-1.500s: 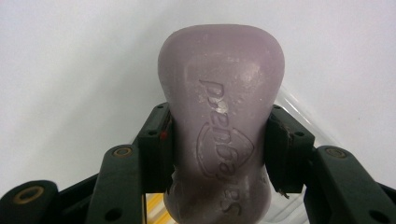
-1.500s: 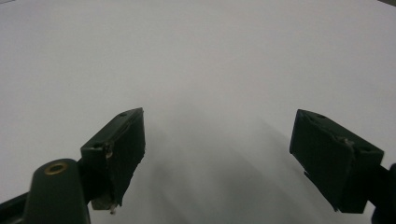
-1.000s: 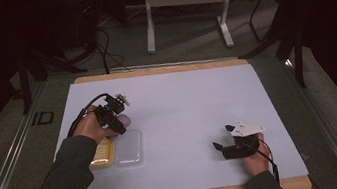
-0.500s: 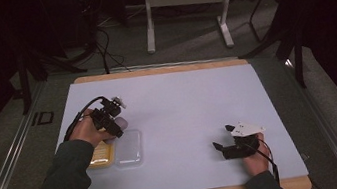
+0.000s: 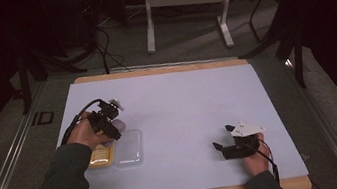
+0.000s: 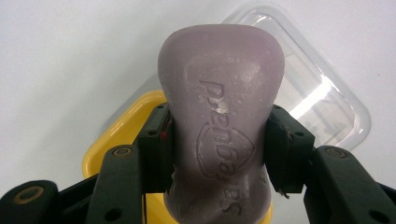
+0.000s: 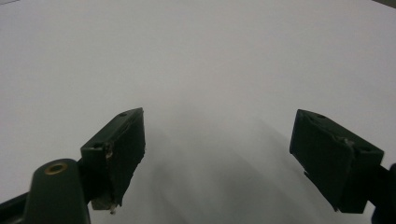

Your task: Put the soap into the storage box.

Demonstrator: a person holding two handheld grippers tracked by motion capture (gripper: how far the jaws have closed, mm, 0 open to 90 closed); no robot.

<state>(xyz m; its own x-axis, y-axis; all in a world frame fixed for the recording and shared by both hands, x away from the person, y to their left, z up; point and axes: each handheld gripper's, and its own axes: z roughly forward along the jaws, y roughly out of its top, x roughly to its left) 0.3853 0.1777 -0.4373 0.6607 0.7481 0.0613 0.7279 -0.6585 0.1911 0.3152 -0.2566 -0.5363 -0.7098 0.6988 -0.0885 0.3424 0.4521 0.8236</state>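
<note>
1. Right gripper (image 5: 224, 143) rests on the worktop (image 5: 182, 97) nearest the person, well apart from the yellow tray (image 5: 99, 158); its jaws stand wide with nothing between them
2. Left gripper (image 6: 217, 140) is clamped across the waist of the purple soap bar (image 6: 220, 121), held above the yellow tray (image 6: 109, 144), with the clear lid (image 6: 322, 88) just beside that tray
3. To do this well, I judge: centre the bar over the tray, lower it level, release only once it rests
4. The bar's long axis runs straight out along the jaws, its rounded end pointing away, past the tray toward the lid, embossed face to the camera
</note>
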